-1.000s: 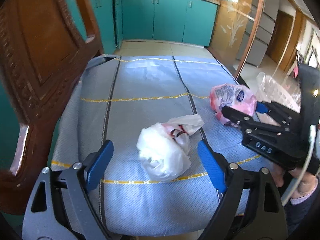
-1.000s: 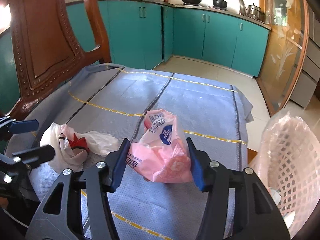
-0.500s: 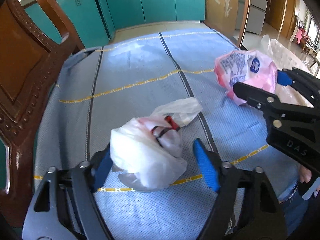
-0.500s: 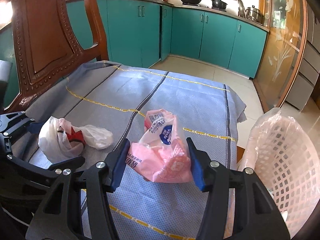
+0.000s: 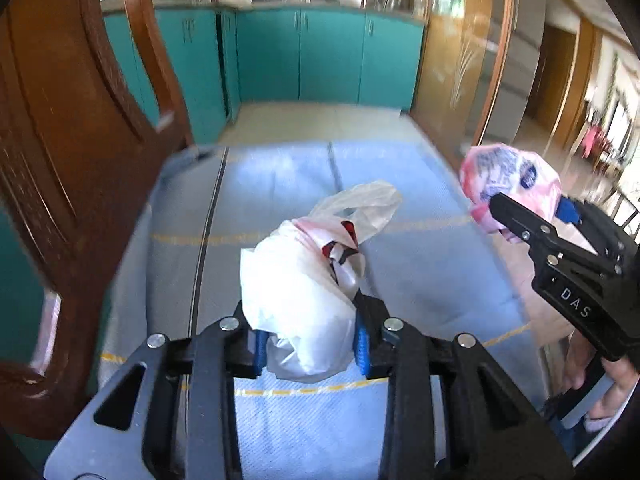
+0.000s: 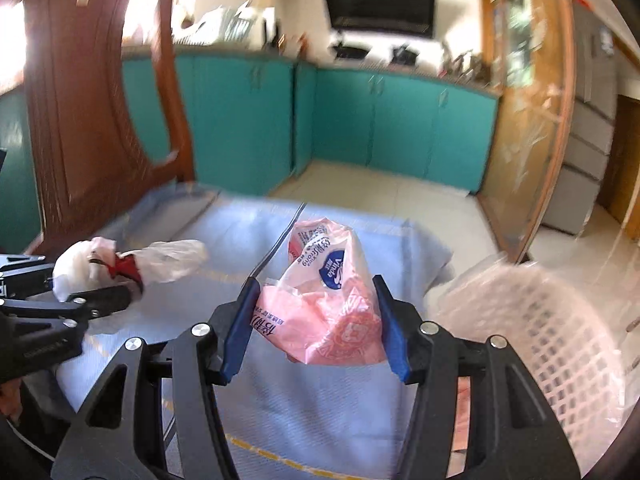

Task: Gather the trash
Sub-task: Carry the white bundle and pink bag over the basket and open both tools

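Note:
My left gripper [image 5: 308,344] is shut on a crumpled white plastic bag [image 5: 300,300] with red print and holds it above the blue table cloth [image 5: 280,420]. The bag also shows in the right wrist view [image 6: 92,268]. My right gripper [image 6: 316,332] is shut on a pink tissue wrapper [image 6: 324,304] and holds it off the cloth; the wrapper shows in the left wrist view [image 5: 508,180] too. A pale pink lattice basket [image 6: 532,328] lined with clear plastic stands to the right of the table.
A carved brown wooden chair back [image 5: 68,160] rises at the table's left side. Teal kitchen cabinets [image 5: 320,60] line the far wall. A wood-framed glass panel [image 6: 528,120] stands at the right, beyond the basket.
My left gripper has shut on the white bag and lifted it. My right gripper has lifted the pink wrapper off the cloth. Both views have tilted upward.

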Demonstrator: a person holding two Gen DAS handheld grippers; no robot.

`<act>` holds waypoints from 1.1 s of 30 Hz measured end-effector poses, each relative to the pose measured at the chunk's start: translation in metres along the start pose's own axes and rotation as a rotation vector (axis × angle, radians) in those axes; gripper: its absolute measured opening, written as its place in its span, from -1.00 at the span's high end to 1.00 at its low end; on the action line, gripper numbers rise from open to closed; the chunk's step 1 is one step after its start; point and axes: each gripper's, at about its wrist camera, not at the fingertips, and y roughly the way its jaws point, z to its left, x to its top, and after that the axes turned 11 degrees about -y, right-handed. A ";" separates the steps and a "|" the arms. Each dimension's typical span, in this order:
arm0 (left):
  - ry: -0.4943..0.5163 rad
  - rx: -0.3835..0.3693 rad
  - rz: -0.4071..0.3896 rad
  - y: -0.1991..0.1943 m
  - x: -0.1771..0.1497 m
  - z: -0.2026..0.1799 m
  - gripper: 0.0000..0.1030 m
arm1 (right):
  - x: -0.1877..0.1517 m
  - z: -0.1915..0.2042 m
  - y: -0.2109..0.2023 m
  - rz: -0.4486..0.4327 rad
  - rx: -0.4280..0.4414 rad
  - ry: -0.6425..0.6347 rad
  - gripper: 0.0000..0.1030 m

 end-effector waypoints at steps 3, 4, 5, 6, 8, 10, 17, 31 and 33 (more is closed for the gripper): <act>0.003 -0.054 -0.081 -0.021 0.010 -0.017 0.36 | 0.005 -0.019 -0.032 -0.082 -0.081 0.006 -0.09; 0.005 -0.079 -0.109 -0.029 0.013 -0.025 0.36 | 0.004 -0.026 -0.043 -0.102 -0.103 0.003 -0.09; 0.010 -0.099 -0.128 -0.034 0.015 -0.032 0.36 | 0.003 -0.035 -0.056 -0.123 -0.134 0.001 -0.09; 0.023 -0.122 -0.156 -0.042 0.017 -0.043 0.36 | 0.001 -0.040 -0.065 -0.134 -0.155 0.001 -0.08; 0.051 -0.140 -0.192 -0.051 0.017 -0.061 0.36 | -0.006 -0.053 -0.085 -0.154 -0.200 0.013 -0.09; 0.080 -0.163 -0.226 -0.059 0.016 -0.081 0.36 | -0.019 -0.071 -0.107 -0.178 -0.255 0.047 -0.09; 0.144 -0.283 -0.256 -0.068 0.013 -0.150 0.35 | -0.067 -0.130 -0.146 -0.143 -0.438 0.233 -0.09; 0.231 -0.383 -0.150 -0.019 0.005 -0.235 0.34 | -0.083 -0.157 -0.139 -0.101 -0.412 0.392 -0.09; 0.248 -0.384 -0.133 -0.012 0.002 -0.243 0.32 | -0.082 -0.155 -0.134 -0.075 -0.414 0.371 -0.09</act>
